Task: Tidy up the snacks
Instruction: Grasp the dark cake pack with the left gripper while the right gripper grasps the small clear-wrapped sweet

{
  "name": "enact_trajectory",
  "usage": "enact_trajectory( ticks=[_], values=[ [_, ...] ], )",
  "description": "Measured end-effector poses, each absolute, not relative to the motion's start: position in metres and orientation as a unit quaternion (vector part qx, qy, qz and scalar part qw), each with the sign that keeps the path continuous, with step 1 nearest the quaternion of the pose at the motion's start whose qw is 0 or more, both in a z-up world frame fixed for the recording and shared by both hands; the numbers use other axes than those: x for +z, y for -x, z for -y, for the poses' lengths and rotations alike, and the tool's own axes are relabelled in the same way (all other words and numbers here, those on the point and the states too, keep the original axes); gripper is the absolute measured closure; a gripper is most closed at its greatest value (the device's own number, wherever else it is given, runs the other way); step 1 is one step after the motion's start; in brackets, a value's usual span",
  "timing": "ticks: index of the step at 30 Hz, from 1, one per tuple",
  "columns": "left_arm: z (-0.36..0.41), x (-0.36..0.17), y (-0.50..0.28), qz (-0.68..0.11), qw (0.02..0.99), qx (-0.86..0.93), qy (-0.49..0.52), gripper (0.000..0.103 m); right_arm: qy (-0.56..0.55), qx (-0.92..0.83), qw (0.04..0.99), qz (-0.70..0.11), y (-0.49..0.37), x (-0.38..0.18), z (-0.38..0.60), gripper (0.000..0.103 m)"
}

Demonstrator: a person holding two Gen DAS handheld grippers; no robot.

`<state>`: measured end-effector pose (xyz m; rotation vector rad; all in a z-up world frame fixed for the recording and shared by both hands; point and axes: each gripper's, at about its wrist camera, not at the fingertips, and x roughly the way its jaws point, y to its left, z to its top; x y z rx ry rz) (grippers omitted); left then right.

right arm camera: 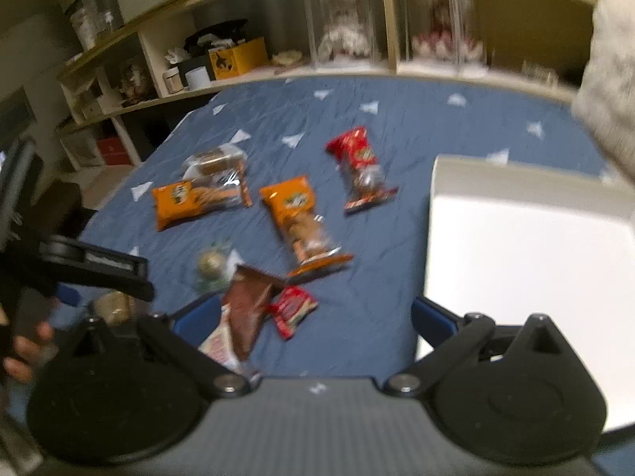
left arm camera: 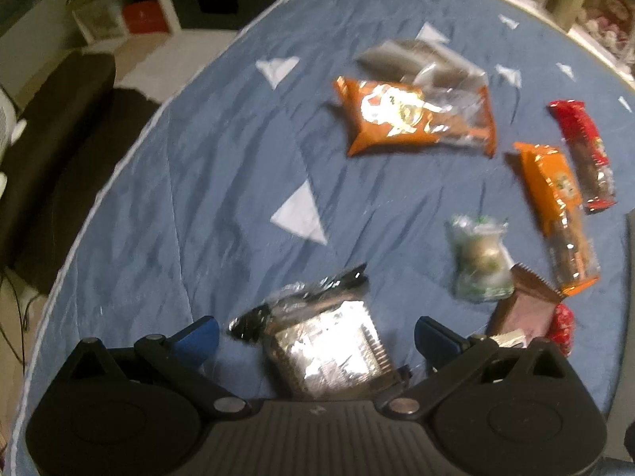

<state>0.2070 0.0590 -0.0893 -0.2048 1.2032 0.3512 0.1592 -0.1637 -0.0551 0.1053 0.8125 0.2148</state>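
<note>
Several snack packs lie scattered on a blue bedspread [left arm camera: 198, 182]. My left gripper [left arm camera: 315, 335] is open, low over the cover, with a silver-and-black foil packet [left arm camera: 323, 349] lying between its blue fingers, untouched as far as I can see. Further off lie an orange pack [left arm camera: 412, 119], a clear pack [left arm camera: 420, 59], a second orange pack [left arm camera: 555, 206], a red pack [left arm camera: 587, 154] and a green-white pack [left arm camera: 480, 261]. My right gripper [right arm camera: 315, 317] is open above the cover, with a brown wrapper [right arm camera: 250, 313] and a small red packet [right arm camera: 291, 309] just ahead of its left finger.
A white open box [right arm camera: 516, 174] sits on the bed to the right of my right gripper. Shelves [right arm camera: 278, 71] with jars and boxes run along the far side of the bed. A person's hand [right arm camera: 24, 349] holds the left tool at the left edge. A dark seat [left arm camera: 59, 139] stands beside the bed.
</note>
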Motion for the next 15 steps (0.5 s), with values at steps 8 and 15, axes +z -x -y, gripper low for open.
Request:
enact_trajectory(
  ticks=[8, 15],
  values=[
    [-0.074, -0.102, -0.199, -0.582, 0.776, 0.196, 0.140, 0.000, -0.140, 0.125, 0.861, -0.473, -0.163, -0.072, 0.171, 0.003],
    [-0.074, -0.103, -0.188, -0.571, 0.786, 0.197, 0.130, 0.000, -0.190, 0.117, 0.828, -0.514, -0.163, -0.088, 0.172, 0.028]
  ],
)
